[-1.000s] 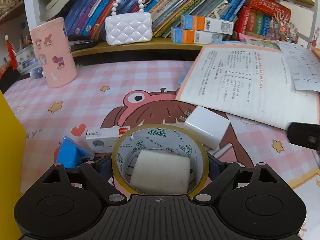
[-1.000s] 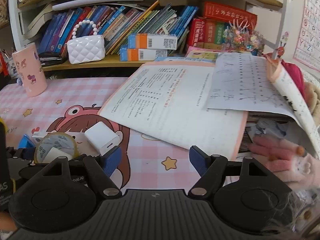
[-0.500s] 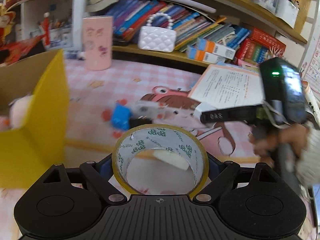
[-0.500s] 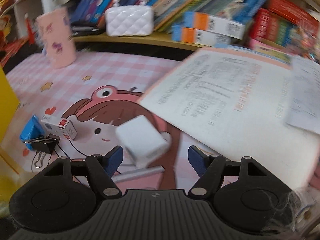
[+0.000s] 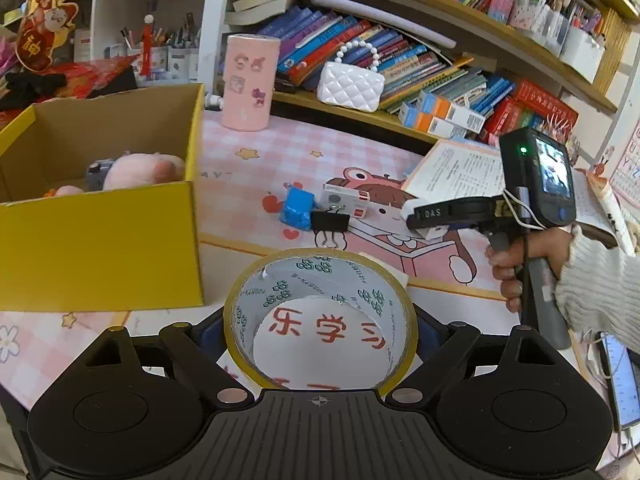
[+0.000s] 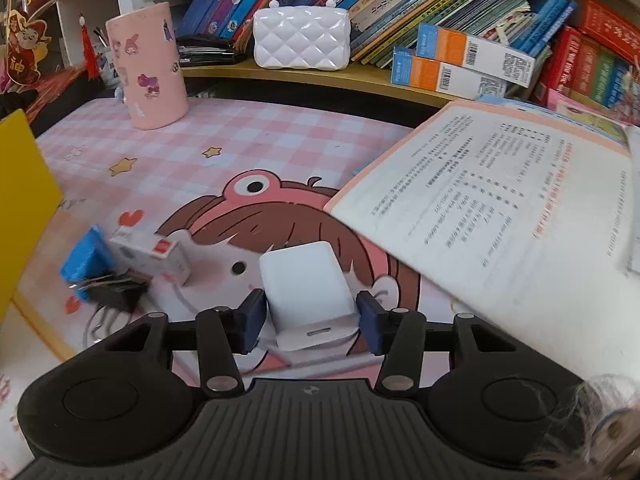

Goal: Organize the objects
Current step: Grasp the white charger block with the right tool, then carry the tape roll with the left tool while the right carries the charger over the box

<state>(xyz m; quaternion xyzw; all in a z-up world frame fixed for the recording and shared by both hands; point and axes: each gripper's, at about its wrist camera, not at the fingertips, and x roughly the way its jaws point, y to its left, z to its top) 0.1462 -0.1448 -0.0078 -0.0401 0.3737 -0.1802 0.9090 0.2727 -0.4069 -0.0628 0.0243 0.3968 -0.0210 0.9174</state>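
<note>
My left gripper (image 5: 320, 332) is shut on a roll of clear tape (image 5: 320, 316) and holds it above the mat, right of a yellow cardboard box (image 5: 100, 248) that holds a pink plush toy (image 5: 140, 170). My right gripper (image 6: 311, 320) straddles a white charger block (image 6: 306, 288) on the mat, its blue pads close on either side; contact is unclear. In the left wrist view the right gripper (image 5: 424, 216) sits over the charger. A blue packet (image 6: 86, 254), a black binder clip (image 6: 112, 292) and a small white box (image 6: 154, 254) lie left of it.
An open workbook (image 6: 500, 208) lies at the right. A pink cup (image 6: 148, 72) stands at the back left. A white quilted purse (image 6: 302, 38) and books sit on the low shelf (image 6: 320, 76). The box's yellow wall (image 6: 20, 200) is at the left edge.
My left gripper has lifted the tape and pulled back toward the yellow box. My right gripper has moved in and narrowed its jaws around the white charger.
</note>
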